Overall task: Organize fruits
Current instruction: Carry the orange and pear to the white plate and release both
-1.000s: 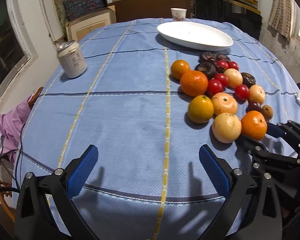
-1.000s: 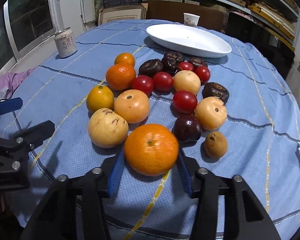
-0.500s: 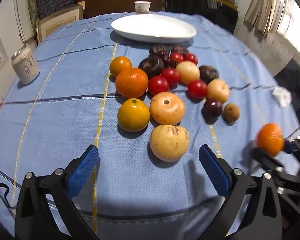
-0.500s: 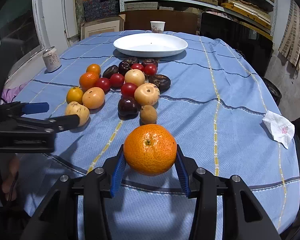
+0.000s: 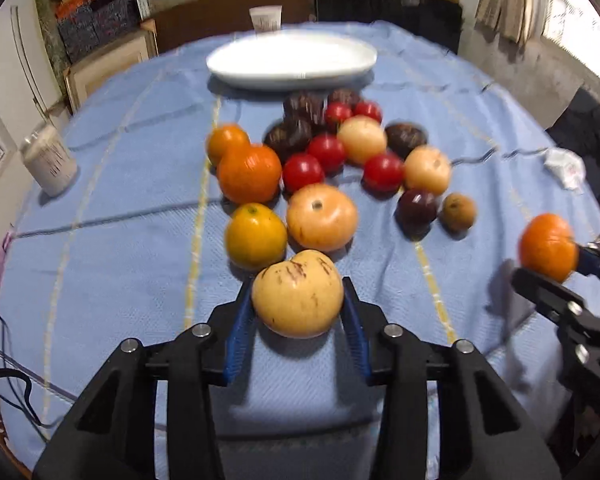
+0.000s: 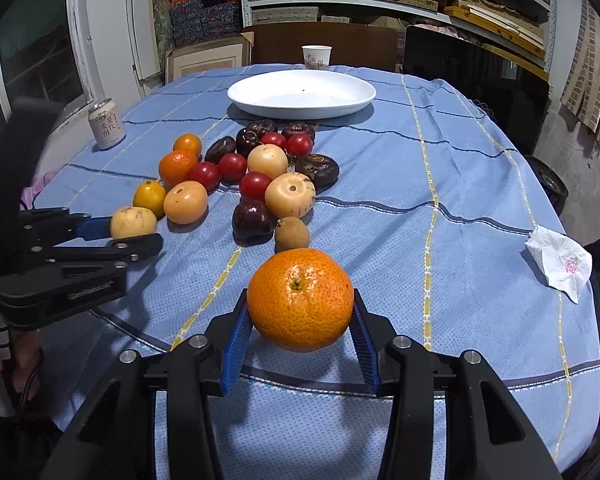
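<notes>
On the blue-clothed surface (image 6: 460, 200), a cluster of loose fruit (image 6: 260, 176) is observed short of the empty white plate (image 6: 301, 94). An orange (image 6: 300, 298) is clamped between the pads of the right hand-held gripper (image 6: 300, 334), raised clear, presumably for transfer to the plate. A pale yellow fruit (image 5: 298, 294) is enclosed by the left hand-held gripper (image 5: 298, 320); whether it is lifted cannot be told.

A woven, matt blue cloth (image 6: 380, 200) is seen covering the surface. The orange (image 6: 300, 300) is pitted and dimpled; the red fruits (image 6: 255, 185) are smooth and glossy. The plate (image 6: 352, 102) looks glazed, the can (image 6: 106, 124) metallic, the tissue (image 6: 560, 262) crumpled paper.
</notes>
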Tool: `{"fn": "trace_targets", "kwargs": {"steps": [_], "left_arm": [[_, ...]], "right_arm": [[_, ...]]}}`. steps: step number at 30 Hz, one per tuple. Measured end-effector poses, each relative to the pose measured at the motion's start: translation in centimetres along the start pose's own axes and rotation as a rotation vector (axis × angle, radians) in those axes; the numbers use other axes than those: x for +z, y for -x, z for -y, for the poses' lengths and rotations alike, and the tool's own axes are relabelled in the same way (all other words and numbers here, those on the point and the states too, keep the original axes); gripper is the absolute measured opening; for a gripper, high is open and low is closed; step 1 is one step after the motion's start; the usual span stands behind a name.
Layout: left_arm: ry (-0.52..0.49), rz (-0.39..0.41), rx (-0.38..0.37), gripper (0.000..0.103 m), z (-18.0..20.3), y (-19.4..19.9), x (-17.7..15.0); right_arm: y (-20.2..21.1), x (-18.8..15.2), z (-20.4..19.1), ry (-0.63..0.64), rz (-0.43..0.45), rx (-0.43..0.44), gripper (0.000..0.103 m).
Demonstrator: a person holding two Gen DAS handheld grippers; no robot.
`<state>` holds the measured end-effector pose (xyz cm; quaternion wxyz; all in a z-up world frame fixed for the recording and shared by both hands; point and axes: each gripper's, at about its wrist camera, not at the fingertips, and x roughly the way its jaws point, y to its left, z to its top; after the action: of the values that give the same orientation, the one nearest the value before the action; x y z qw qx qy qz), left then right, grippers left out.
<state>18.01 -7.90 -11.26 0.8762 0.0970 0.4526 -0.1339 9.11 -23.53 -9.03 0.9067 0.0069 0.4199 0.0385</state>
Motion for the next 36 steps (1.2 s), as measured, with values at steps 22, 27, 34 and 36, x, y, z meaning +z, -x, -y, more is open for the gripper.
{"fn": "trace_targets", "kwargs": {"steps": [22,27,34,36], "left_arm": [[0.075,-0.022,-0.077,0.041,-7.3,-11.9,24.4],[0.088,-0.055,-0.086,0.042,-7.1,-16.2,25.3],[0.135,0.033,-0.094,0.094,-9.3,-12.3,25.5],[0.158,0.038,-0.115,0.094,-9.8,-10.0,24.0]], "right_arm": [[-14.2,23.7,2.4,0.092,0.045,-0.022,0.048],[-18.5,25.6,2.3,0.121,0.018,-0.03,0.055],[-15.4,24.0,3.0,0.123,0.093,-0.042,0.087],[-12.9,22.1,2.9,0.126,0.104,-0.047,0.087]]}}
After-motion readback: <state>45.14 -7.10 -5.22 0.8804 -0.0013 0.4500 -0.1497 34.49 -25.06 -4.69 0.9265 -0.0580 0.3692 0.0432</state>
